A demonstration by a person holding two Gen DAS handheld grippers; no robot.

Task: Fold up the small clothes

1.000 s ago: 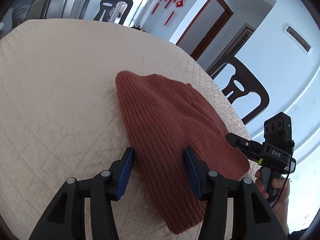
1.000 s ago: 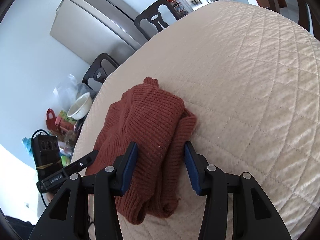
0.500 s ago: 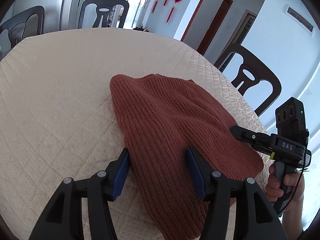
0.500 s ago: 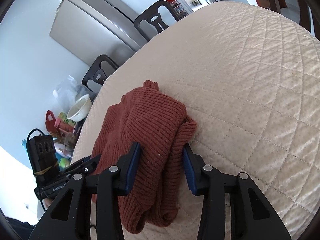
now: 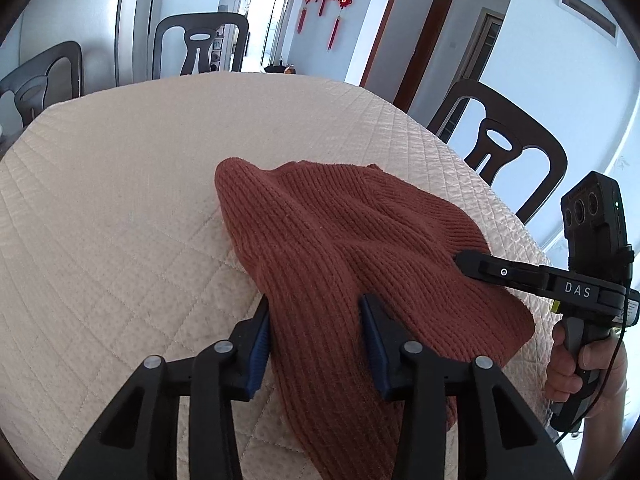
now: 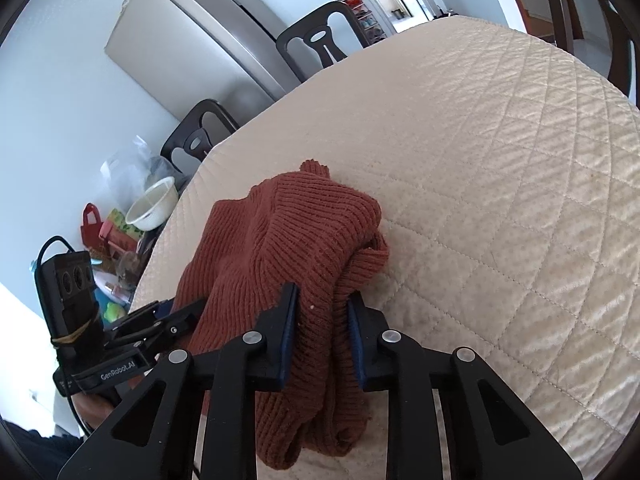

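Closed in on the sweater since a second ago: right tongs narrower now, knit bunched tight between the blue pads. Left tongs also tighter than a second ago, straddling a raised ridge of the same sweater, pads touching both flanks; reads as pinching, though less squeezed than the right. Sweater lifted into a hump at both grips, lying across the near edge of the quilted table cover, front hem hanging toward the cameras. Right-view shows layers already doubled, rolled edge on the right side resting on the cover.

Step in hand, as judged: grip secured at two points along the near edge, fold about to be carried over. Next move needs both tongs raised together, kept level, swept away toward the far edge, then set down flat before letting go. Risk: thick knit slipping from the looser left grip.

Beyond: chairs, fridge, bowl off-table.
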